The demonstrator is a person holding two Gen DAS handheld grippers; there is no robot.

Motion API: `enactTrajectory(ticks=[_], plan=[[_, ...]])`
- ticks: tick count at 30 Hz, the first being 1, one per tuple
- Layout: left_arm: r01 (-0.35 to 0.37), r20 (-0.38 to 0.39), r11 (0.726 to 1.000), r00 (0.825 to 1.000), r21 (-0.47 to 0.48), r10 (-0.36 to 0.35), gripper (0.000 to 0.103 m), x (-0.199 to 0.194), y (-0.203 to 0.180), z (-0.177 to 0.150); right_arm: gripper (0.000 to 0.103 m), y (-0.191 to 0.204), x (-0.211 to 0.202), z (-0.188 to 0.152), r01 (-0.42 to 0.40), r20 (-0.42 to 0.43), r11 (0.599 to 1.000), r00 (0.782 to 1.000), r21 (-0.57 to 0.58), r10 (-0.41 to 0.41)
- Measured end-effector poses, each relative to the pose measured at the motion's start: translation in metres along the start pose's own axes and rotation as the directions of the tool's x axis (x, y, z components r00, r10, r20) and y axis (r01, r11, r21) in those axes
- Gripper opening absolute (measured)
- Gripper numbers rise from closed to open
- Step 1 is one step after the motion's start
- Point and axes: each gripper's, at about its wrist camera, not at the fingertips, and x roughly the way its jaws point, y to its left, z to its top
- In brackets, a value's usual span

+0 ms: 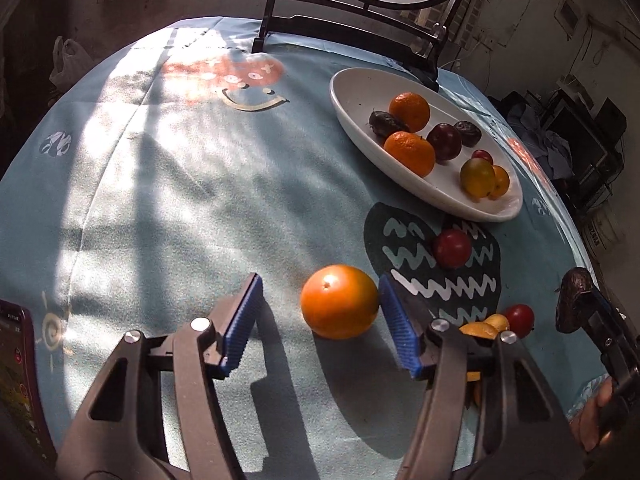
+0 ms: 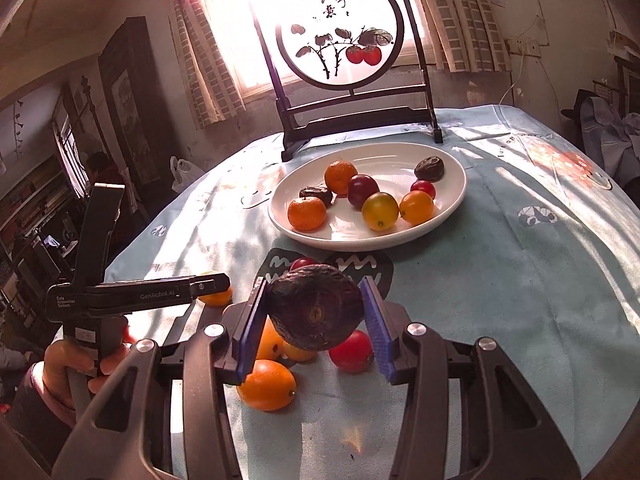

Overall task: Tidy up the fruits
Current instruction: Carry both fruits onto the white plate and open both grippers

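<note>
The white plate (image 2: 448, 204) already has many fruits in it, but some sit on the counter (image 1: 180, 200) near the plate. The right fingers (image 2: 316, 312) squeeze a dark fruit (image 2: 316, 310) above the counter. The left fingers (image 1: 320, 320) stand loose around a big orange (image 1: 339, 301), not pinching it yet.

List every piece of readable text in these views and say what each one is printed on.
"GenRobot.AI": side of the left gripper, in the right wrist view.
"Data Acquisition System": small white print on the same gripper's body, barely legible.
Brushed Chinese characters on the round painted screen: too washed out to read surely.
Curved lettering on the tablecloth, far right: too blurred.
Phone screen: unreadable.
</note>
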Motion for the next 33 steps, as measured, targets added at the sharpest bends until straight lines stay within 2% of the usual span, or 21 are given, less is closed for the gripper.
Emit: enactTrajectory(ticks=[8,11,12,14,20,24,29,33], plan=[[-0.056,0.005,0.996,0.998,0.076,0.056,0.058,0.005,-0.012,-0.006,0.047,0.0,0.0,0.0,0.0,0.002,1.0,1.0,0.001,0.0],[-0.089,0.016,0.991,0.996,0.096,0.088,0.051,0.005,-0.014,-0.008,0.047,-0.001,-0.001,0.0,0.004,0.003,1.0,1.0,0.002,-0.004],[-0.092,0.019,0.991,0.996,0.101,0.09,0.05,0.004,-0.014,-0.008,0.047,-0.001,-0.001,0.0,0.006,0.002,1.0,1.0,0.002,-0.006],[-0.079,0.02,0.991,0.997,0.106,0.077,0.043,0.003,-0.016,-0.009,0.047,-0.001,0.0,-0.001,0.01,-0.001,1.0,1.0,0.002,-0.01],[-0.064,0.046,0.993,0.997,0.103,0.059,0.043,-0.007,-0.019,-0.007,0.047,-0.002,0.001,-0.001,0.01,-0.001,1.0,1.0,0.009,-0.01],[-0.03,0.081,0.994,0.996,0.108,0.021,0.043,-0.017,-0.029,0.011,0.047,-0.006,0.006,0.011,-0.039,-0.013,0.999,0.999,0.024,0.039],[0.015,0.111,0.992,0.993,0.126,-0.029,0.043,-0.005,-0.056,0.055,0.047,-0.017,0.026,0.051,0.031,0.039,0.999,0.999,-0.016,-0.031],[0.014,0.121,0.989,0.992,0.146,-0.032,0.043,0.019,-0.073,0.088,0.047,-0.043,0.061,0.077,0.067,0.03,0.997,0.997,0.024,-0.068]])
